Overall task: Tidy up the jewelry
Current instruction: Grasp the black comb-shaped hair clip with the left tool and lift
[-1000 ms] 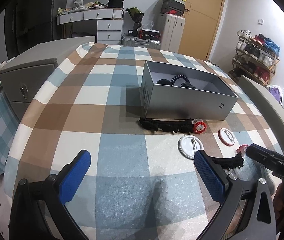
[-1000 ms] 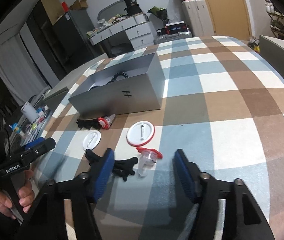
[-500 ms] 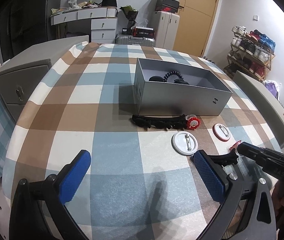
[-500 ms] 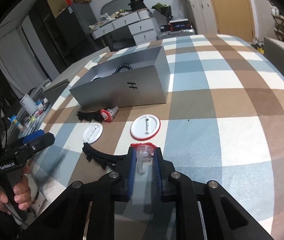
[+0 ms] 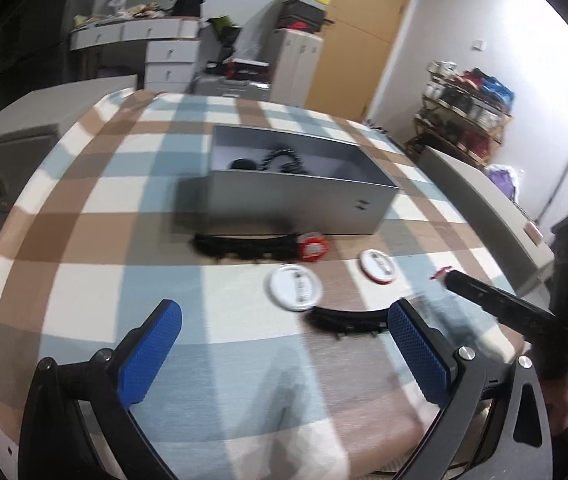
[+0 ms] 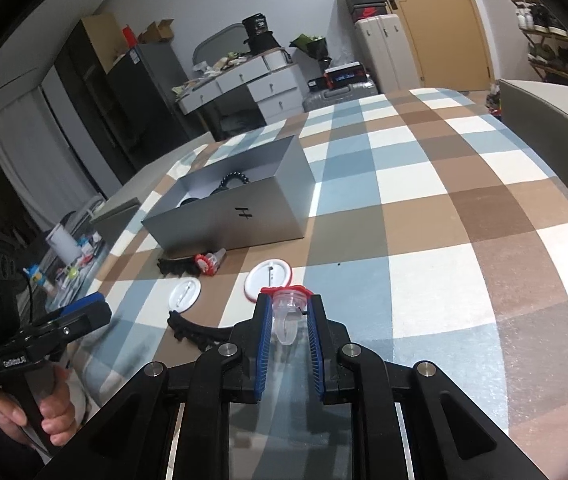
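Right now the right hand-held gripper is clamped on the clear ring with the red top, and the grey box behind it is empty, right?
Not quite. The right hand-held gripper is clamped on the clear ring with the red top, but the grey box is not empty: the right wrist view shows a black beaded bracelet and another dark item inside.

You're working in a lived-in bedroom. A cluttered white dresser [image 6: 244, 80], suitcases [image 6: 379, 52] by the wooden door [image 5: 359, 36], and a shoe rack [image 5: 467, 116] show it.
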